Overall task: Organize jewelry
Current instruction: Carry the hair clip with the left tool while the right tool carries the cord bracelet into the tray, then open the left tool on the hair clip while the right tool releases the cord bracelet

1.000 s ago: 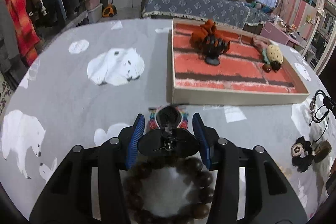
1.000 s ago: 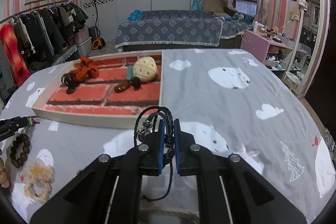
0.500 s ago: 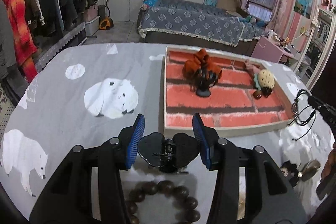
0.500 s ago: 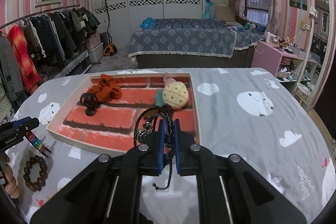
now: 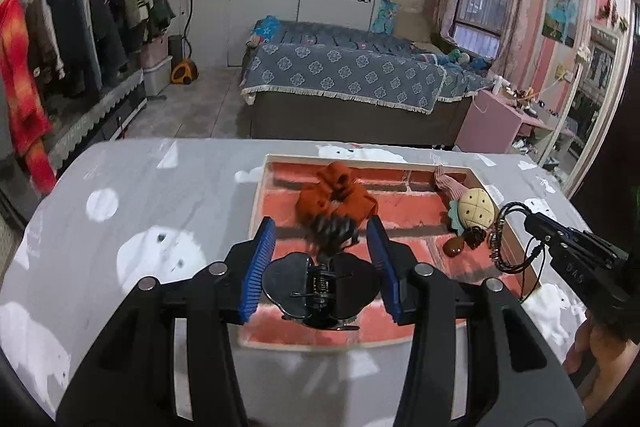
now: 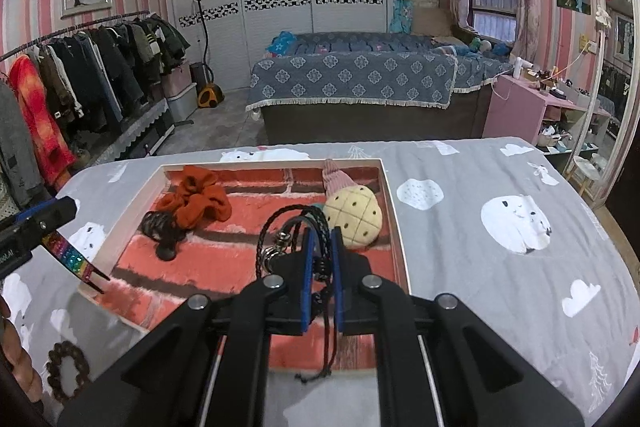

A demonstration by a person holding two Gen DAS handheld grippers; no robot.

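The left claw [image 5: 322, 267], part open, grips a black hair clip [image 5: 320, 289] with a rainbow-glitter prong, held above the near edge of the brick-print tray [image 6: 390, 203] on the polar-bear surface [image 6: 500, 267]. The right claw [image 6: 320, 267], closed tight, pinches a black braided bracelet [image 6: 292, 227] over the tray. White lettering on the right claw's side reads roughly "DAS".

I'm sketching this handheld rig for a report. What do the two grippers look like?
Both are alike: the left gripper and the right gripper have angular matte black bodies with cut-out slots, round silver screw heads, and flat ribbed blue pads lining the fingers. White lettering marks the side of each.
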